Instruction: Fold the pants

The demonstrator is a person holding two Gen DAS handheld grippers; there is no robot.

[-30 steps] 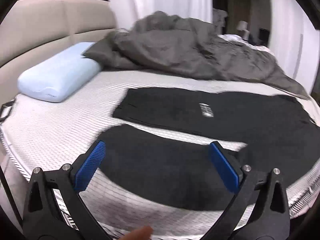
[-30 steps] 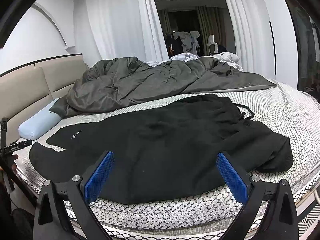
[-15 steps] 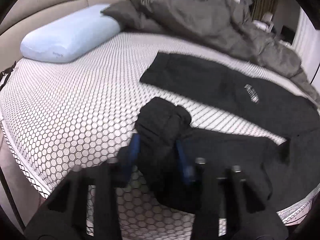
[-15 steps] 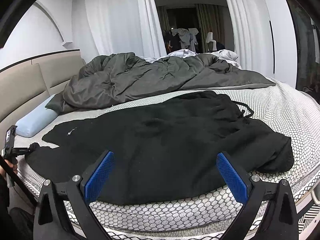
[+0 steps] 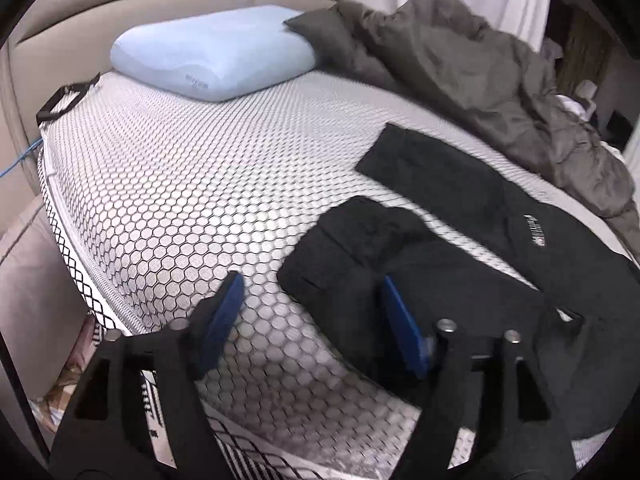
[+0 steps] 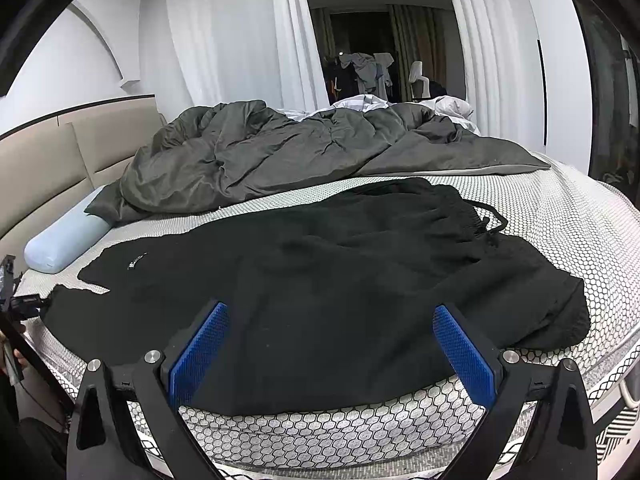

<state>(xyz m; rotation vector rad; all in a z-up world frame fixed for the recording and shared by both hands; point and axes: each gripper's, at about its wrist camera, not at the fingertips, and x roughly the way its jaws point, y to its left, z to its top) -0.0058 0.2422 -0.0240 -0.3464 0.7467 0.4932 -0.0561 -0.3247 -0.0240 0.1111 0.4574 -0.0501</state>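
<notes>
so the black pants (image 6: 340, 280) lie spread flat on the bed (image 5: 168, 208), near its front edge, well apart from the pale blue pillow (image 5: 212, 62) by the headboard and just short of the rumpled grey duvet (image 6: 304, 152) behind. long axis runs side to side along the bed edge: waistband with its drawstring (image 6: 486, 220) toward the right in the right wrist view, leg ends toward the left near the pillow side. in the left wrist view the two legs split apart; the far leg (image 5: 460, 184) lies straight with a small white logo (image 5: 535, 230) on it, the near leg's cuff end (image 5: 360, 240) looks doubled back on itself, a bunched flap. left tongs (image 5: 310, 316) are spread apart, gripping nothing, low at the bed edge with the right pad over the near leg's fabric and the left pad over bare mattress; probably placed there to work that cuff end. right tongs (image 6: 328, 344) also wide apart and empty, hovering over the thigh area at the front edge, likely waiting to pin or pick the waist side. flat layout suits folding one leg over the other lengthwise; that fold is not yet done.
</notes>
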